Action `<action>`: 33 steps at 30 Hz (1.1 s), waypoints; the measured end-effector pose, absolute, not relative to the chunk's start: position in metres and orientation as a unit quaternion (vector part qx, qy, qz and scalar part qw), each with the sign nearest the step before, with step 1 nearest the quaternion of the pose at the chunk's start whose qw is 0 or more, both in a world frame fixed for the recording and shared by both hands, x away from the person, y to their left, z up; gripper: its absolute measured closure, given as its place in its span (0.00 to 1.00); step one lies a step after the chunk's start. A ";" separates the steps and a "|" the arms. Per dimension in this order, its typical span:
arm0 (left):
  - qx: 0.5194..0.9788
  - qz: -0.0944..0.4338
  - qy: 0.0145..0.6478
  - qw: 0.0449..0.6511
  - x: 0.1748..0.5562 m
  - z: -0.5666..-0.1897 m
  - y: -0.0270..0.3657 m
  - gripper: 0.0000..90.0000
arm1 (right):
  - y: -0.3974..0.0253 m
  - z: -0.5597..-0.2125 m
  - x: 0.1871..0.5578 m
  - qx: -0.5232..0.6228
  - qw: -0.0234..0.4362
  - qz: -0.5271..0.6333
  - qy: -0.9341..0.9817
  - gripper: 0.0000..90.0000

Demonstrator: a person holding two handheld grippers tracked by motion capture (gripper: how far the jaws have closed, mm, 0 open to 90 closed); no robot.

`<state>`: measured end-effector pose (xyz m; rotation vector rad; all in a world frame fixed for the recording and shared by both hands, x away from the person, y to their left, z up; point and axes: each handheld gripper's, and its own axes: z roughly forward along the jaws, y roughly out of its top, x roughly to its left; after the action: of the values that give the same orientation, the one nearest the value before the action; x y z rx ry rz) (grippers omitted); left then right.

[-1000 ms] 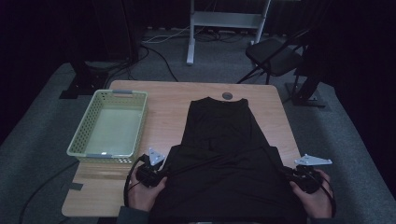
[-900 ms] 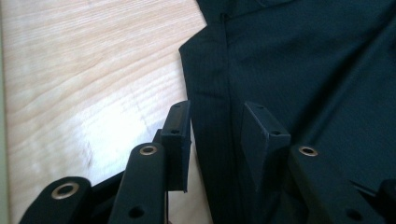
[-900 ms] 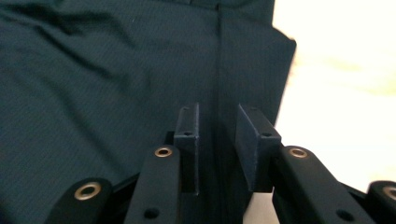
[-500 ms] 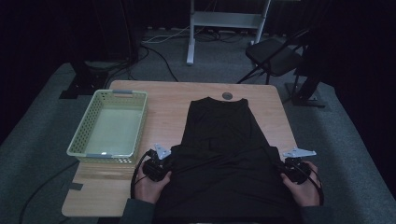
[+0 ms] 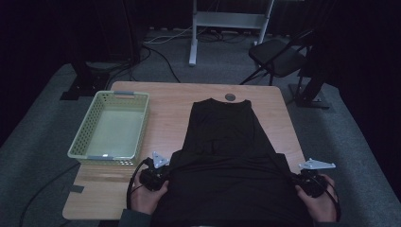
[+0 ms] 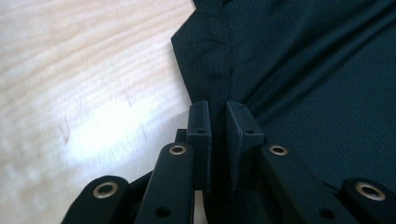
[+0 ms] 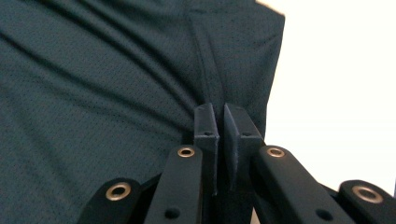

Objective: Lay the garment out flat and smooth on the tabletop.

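Wooden counter (image 5: 170,101) at the high view's centre carries one black garment (image 5: 222,156) and one basket (image 5: 111,130); both grippers, left (image 5: 158,172) and right (image 5: 302,178), sit slightly closer together than before. Each gripper view: jaws clenched on the garment's side hem

Black gripper (image 6: 218,123) jaws – brass-ringed rivets; grey three-cornered plate (image 5: 159,159), black cable (image 5: 132,177) – dark sleeve (image 5: 134,218).
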<state>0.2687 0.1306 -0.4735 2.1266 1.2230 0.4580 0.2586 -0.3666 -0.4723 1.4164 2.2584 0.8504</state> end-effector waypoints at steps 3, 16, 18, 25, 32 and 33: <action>0.808 0.171 0.464 0.320 0.260 -0.474 0.133 0.89 | -0.370 -0.472 0.249 0.500 0.167 0.298 0.796 0.93; 0.801 0.182 0.467 0.328 0.260 -0.468 0.135 0.72 | -0.366 -0.463 0.243 0.502 0.178 0.310 0.788 0.75; 0.799 0.189 0.467 0.328 0.269 -0.468 0.131 0.70 | -0.361 -0.461 0.250 0.494 0.188 0.317 0.788 0.72; 0.801 0.194 0.465 0.324 0.283 -0.476 0.121 0.69 | -0.343 -0.469 0.276 0.479 0.190 0.297 0.804 0.69; 0.798 0.190 0.472 0.325 0.271 -0.476 0.124 0.69 | -0.350 -0.474 0.265 0.486 0.183 0.300 0.801 0.68; 0.799 0.188 0.470 0.323 0.269 -0.476 0.125 0.69 | -0.351 -0.474 0.263 0.486 0.182 0.299 0.801 0.68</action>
<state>0.2687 0.1250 -0.4757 2.0979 1.2341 0.4946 0.2627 -0.3511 -0.4738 1.3721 2.2594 0.8436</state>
